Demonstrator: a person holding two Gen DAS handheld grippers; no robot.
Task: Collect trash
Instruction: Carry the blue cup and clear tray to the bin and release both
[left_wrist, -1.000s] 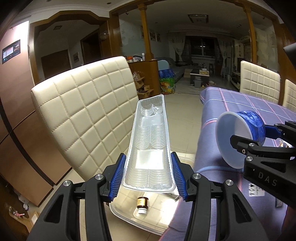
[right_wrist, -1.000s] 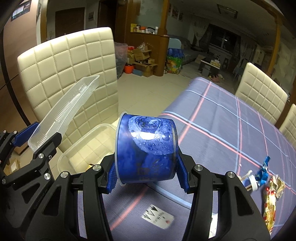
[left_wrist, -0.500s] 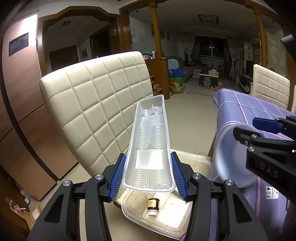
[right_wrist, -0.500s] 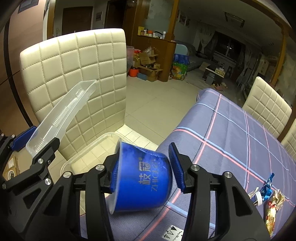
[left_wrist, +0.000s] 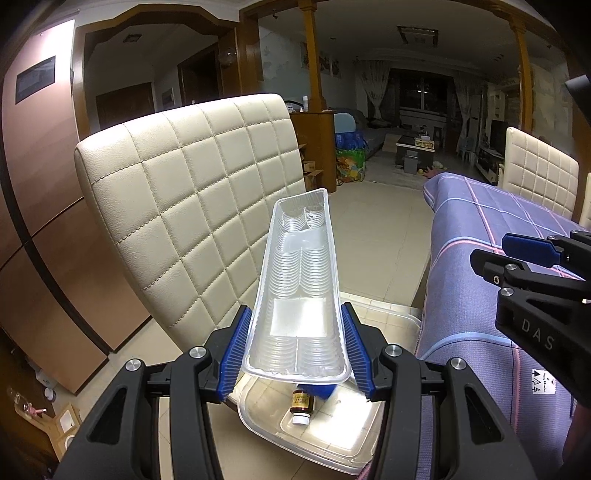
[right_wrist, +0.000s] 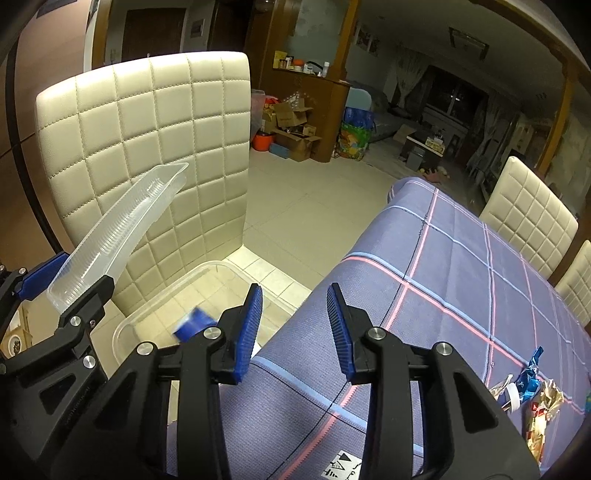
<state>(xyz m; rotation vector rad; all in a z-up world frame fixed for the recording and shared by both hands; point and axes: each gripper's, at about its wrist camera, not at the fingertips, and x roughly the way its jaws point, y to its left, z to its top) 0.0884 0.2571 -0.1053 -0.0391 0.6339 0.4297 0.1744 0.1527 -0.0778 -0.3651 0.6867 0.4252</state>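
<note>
My left gripper (left_wrist: 295, 350) is shut on a clear ribbed plastic tray (left_wrist: 299, 295), held tilted up over a clear plastic bin (left_wrist: 332, 450) on the chair seat. The tray also shows in the right wrist view (right_wrist: 118, 232). My right gripper (right_wrist: 295, 325) is open and empty above the table edge beside the bin (right_wrist: 147, 317). A blue cup (right_wrist: 194, 326), blurred, is in the bin; a bit of it (left_wrist: 317, 391) shows under the tray. A small brown bottle (left_wrist: 301, 404) lies in the bin.
A cream quilted chair (left_wrist: 184, 206) backs the bin. The table has a purple plaid cloth (right_wrist: 461, 280). Foil wrappers and a small white-capped item (right_wrist: 528, 391) lie at its right. More cream chairs (right_wrist: 524, 218) stand beyond.
My right gripper opened and the blue cup dropped from it into the bin. My left gripper kept its hold on the tray and shifted toward the chair.
</note>
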